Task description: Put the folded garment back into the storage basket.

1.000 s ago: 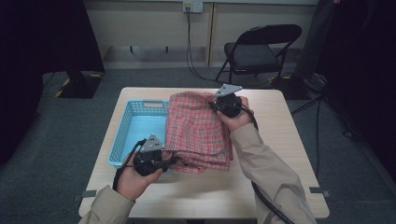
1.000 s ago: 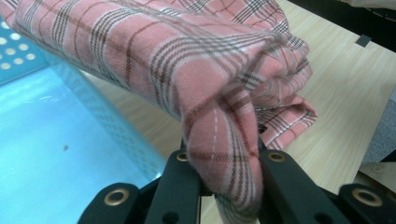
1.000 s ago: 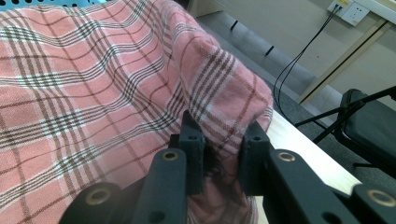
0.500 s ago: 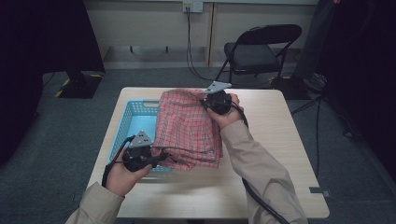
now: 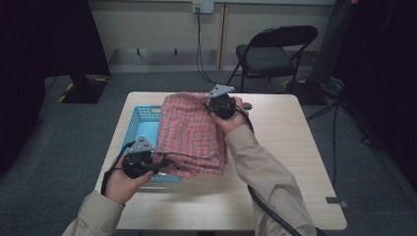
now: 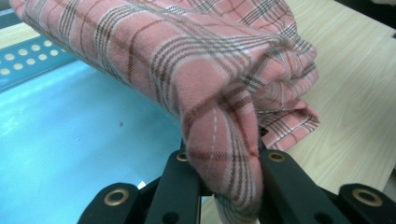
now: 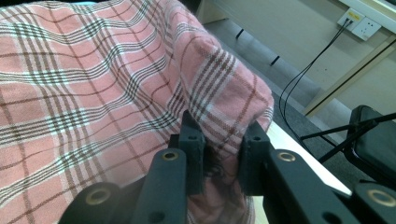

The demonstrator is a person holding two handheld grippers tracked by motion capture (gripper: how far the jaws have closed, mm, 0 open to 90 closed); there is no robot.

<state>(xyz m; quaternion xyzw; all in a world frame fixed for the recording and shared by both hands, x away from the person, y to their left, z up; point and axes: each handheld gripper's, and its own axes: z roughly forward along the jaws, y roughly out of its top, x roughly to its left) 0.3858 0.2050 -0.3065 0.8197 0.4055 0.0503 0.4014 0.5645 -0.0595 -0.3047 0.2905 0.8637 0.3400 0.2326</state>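
A folded pink plaid cloth (image 5: 192,132) hangs between my two grippers, its left part over the blue basket (image 5: 142,128) and its right part over the table. My left gripper (image 5: 160,164) is shut on the cloth's near corner (image 6: 224,154), a thick fold pinched between its black jaws. At the far side, my right gripper (image 5: 210,109) is shut on the cloth's far corner (image 7: 224,121). In the left gripper view the basket's blue floor (image 6: 70,140) lies beneath the cloth.
The light wooden table (image 5: 290,147) has bare room to the right of the cloth. A black folding chair (image 5: 270,54) stands behind the table. Cables run down from a wall socket (image 5: 202,6) to the floor.
Both grippers have carried the cloth leftward, from the middle of the table to partly over the blue basket. Both grips have stayed the same.
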